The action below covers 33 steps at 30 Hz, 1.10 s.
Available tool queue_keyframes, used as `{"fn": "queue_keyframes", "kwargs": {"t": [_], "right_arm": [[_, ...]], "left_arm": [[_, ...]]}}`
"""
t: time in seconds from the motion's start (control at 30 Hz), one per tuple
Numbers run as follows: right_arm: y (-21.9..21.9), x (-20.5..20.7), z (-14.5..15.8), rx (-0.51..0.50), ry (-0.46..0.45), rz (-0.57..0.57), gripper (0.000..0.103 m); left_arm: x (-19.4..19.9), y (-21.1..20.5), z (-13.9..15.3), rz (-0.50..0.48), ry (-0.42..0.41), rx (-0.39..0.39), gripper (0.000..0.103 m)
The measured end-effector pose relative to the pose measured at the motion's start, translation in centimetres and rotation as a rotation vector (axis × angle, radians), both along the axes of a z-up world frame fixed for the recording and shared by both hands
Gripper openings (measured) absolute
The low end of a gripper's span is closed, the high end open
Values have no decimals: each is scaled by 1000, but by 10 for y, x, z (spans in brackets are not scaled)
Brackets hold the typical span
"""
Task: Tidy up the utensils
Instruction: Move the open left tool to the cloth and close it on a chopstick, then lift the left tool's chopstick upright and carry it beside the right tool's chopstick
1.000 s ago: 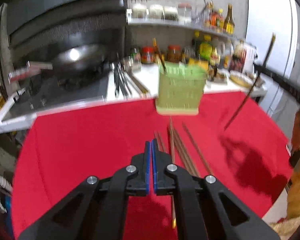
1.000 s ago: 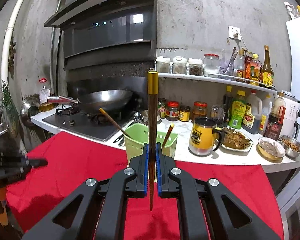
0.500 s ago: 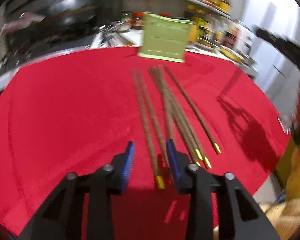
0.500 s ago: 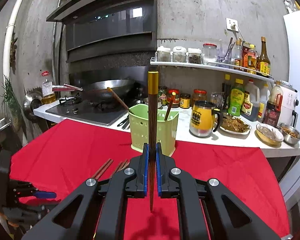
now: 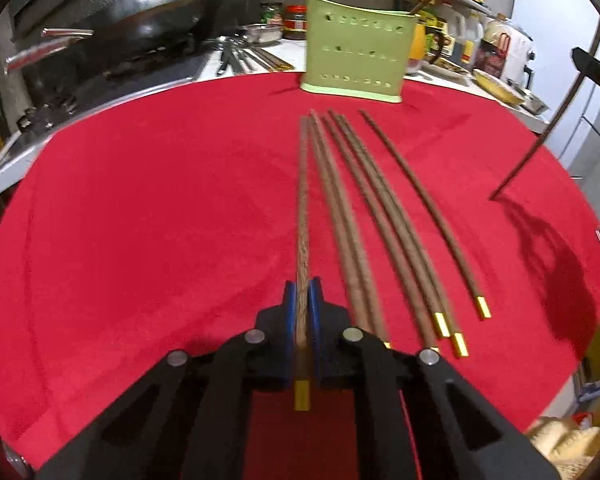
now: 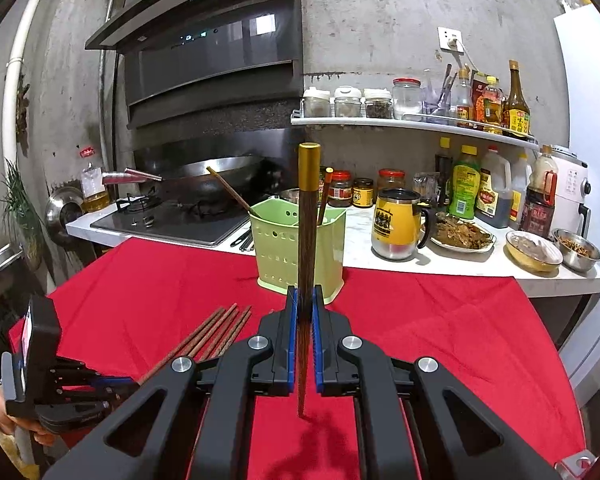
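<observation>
I see the red cloth (image 5: 140, 200) with the green holder (image 5: 356, 48) at twelve o'clock. My left gripper (image 5: 302, 300), jaws just closed, pinches the leftmost chopstick (image 5: 303, 200), apparently on the cloth. My right gripper (image 6: 304, 308) clamps an upright chopstick (image 6: 306, 232).

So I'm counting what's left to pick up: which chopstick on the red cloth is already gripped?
The leftmost chopstick: the left gripper is shut on it near its gold end. The other chopsticks lie free beside it.
</observation>
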State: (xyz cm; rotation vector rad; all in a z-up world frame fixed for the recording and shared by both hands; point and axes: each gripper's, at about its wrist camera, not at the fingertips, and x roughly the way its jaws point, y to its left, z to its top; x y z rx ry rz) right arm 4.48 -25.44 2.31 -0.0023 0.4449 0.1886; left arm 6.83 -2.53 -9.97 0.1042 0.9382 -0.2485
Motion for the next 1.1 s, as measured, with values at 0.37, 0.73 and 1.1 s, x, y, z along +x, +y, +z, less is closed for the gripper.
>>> {"fn": "queue_keyframes", "kwargs": {"t": [0.37, 0.73, 1.1], "right_arm": [[2, -2, -2, -5, -10, 6, 7], [2, -5, -1, -9, -10, 2, 7], [2, -6, -1, -5, -10, 1, 7]], "left_arm": [[-40, 7, 0, 8, -27, 71, 29], [-42, 23, 43, 41, -181, -18, 7], [-56, 40, 148, 33, -488, -161, 7]]}}
